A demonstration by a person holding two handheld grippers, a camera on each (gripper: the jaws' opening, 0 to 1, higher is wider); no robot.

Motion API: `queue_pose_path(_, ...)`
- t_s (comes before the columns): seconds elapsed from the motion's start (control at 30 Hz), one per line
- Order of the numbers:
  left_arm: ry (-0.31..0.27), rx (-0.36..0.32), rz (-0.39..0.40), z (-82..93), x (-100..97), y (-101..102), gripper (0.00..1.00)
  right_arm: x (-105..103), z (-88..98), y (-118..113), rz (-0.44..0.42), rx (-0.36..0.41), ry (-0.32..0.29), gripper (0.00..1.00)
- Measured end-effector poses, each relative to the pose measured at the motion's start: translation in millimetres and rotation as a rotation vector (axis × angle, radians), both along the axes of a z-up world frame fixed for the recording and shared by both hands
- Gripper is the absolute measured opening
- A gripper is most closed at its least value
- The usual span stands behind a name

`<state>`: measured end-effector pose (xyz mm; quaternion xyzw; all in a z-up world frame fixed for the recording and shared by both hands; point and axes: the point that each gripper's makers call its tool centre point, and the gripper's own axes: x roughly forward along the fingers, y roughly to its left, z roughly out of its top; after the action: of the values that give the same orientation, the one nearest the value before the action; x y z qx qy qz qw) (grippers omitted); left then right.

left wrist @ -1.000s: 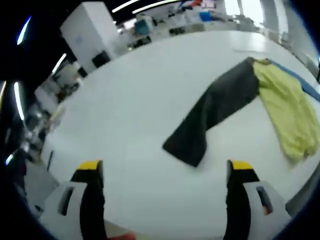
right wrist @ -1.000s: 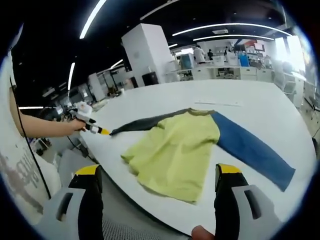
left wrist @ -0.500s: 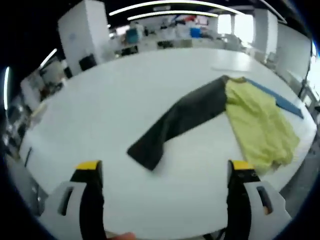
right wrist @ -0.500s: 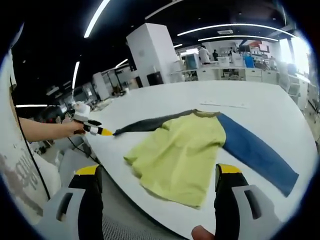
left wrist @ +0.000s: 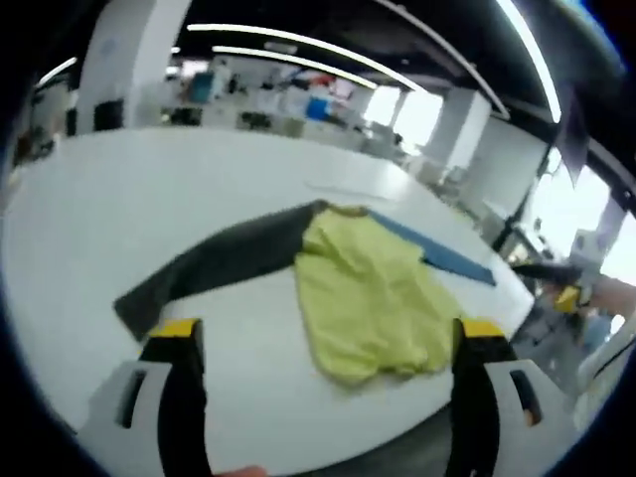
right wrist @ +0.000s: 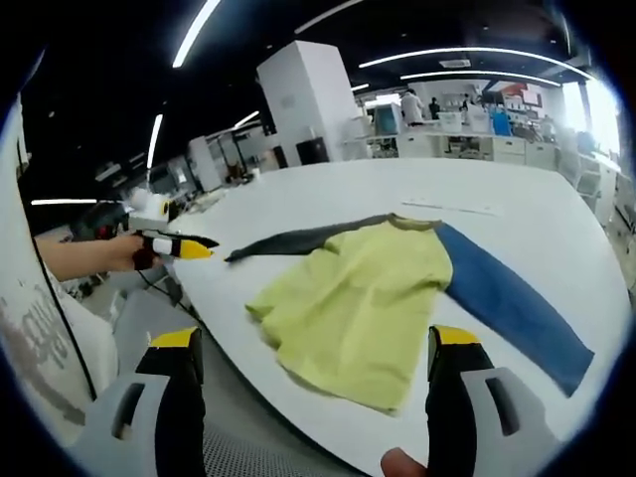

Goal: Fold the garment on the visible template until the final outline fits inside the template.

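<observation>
Both grippers, left (left wrist: 323,343) and right (right wrist: 310,353), are held spread and empty; the garment (right wrist: 363,298) may be bunched if its edge, seemingly overhanging, is dragged.

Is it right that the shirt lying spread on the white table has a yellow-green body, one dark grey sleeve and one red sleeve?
Not quite. The shirt on the white table has a yellow-green body and a dark grey sleeve, but the other sleeve is blue, not red, as the right gripper view shows.

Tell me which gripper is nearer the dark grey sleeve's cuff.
Left. The left gripper hovers just off the dark grey sleeve's cuff; the right gripper is back by the yellow hem.
</observation>
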<state>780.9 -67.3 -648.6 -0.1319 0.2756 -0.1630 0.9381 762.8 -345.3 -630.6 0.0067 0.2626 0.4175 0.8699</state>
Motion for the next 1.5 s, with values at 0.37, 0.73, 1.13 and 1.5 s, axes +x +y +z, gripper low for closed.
queue_pose_path(0.37,-0.038,-0.096,-0.089,27.0,-20.0,-40,0.99,-3,-10.5,-2,-0.003,-0.006,0.009,0.93)
queue_pose_path(0.73,-0.009,-0.096,-0.128,17.3,-30.4,-47,0.99,-4,-12.7,-6,-0.010,-0.006,0.011,0.93)
queue_pose_path(1.13,0.033,-0.053,-0.158,-0.4,-35.1,-48,0.99,-3,-15.3,-9,-0.019,-0.010,0.017,0.92)
queue_pose_path(1.5,0.073,-0.069,-0.206,-15.8,-39.2,-62,0.99,-5,-20.2,-8,-0.016,-0.013,0.032,0.92)
